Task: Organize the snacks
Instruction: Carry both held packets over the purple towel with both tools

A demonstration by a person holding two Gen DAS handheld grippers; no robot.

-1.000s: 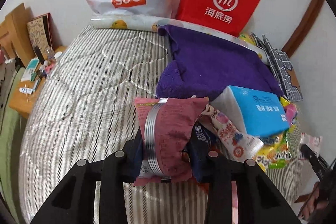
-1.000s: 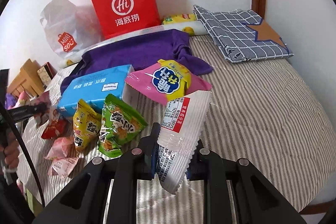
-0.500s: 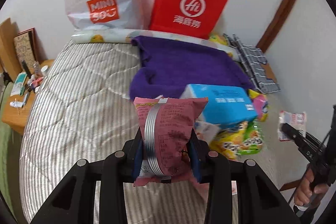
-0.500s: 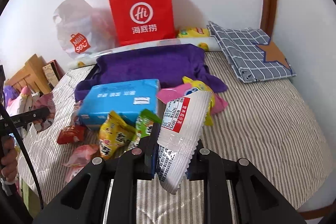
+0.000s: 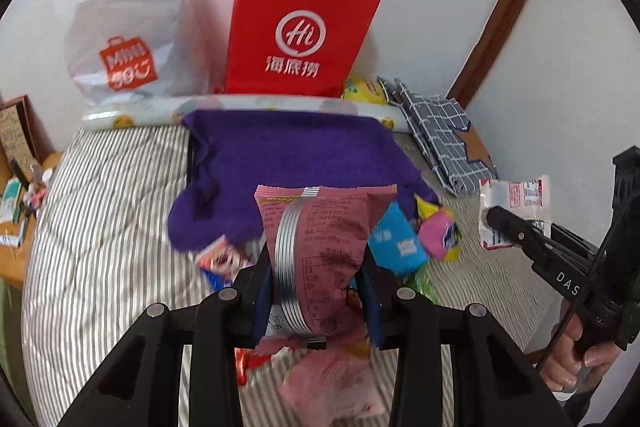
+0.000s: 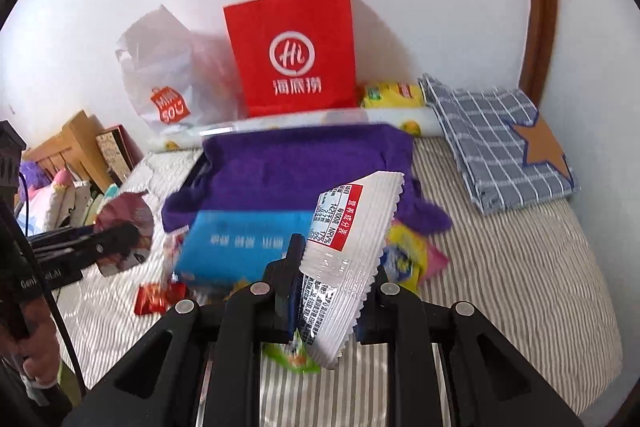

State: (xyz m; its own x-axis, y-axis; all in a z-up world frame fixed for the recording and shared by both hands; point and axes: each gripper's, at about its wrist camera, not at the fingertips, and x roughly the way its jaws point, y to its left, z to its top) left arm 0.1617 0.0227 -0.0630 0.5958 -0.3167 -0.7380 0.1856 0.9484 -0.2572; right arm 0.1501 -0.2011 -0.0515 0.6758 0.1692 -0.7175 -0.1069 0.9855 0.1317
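Observation:
My left gripper (image 5: pixel 316 291) is shut on a dusty-pink snack packet (image 5: pixel 320 251) with a silver stripe, held upright above the bed. My right gripper (image 6: pixel 326 291) is shut on a white ribbed packet (image 6: pixel 352 247) with a red label; the same packet (image 5: pixel 516 211) shows at the right of the left wrist view. On the striped bed below lie a blue pack (image 6: pixel 244 247), a yellow and pink packet (image 6: pixel 412 259), a small red packet (image 6: pixel 154 299) and a pink packet (image 5: pixel 332 383). A red paper bag (image 5: pixel 300 35) stands open at the wall.
A purple towel (image 5: pixel 288 163) lies spread behind the snacks. A white plastic bag (image 5: pixel 124 39) leans left of the red bag. A checked grey cloth (image 6: pixel 500 143) sits at the back right. A wooden bedside shelf (image 6: pixel 68 147) with clutter stands left of the striped bed (image 6: pixel 520 267).
Both grippers have risen with their packets still held. The snack pile and bed now sit lower in both views, and the red bag has come toward the centre.

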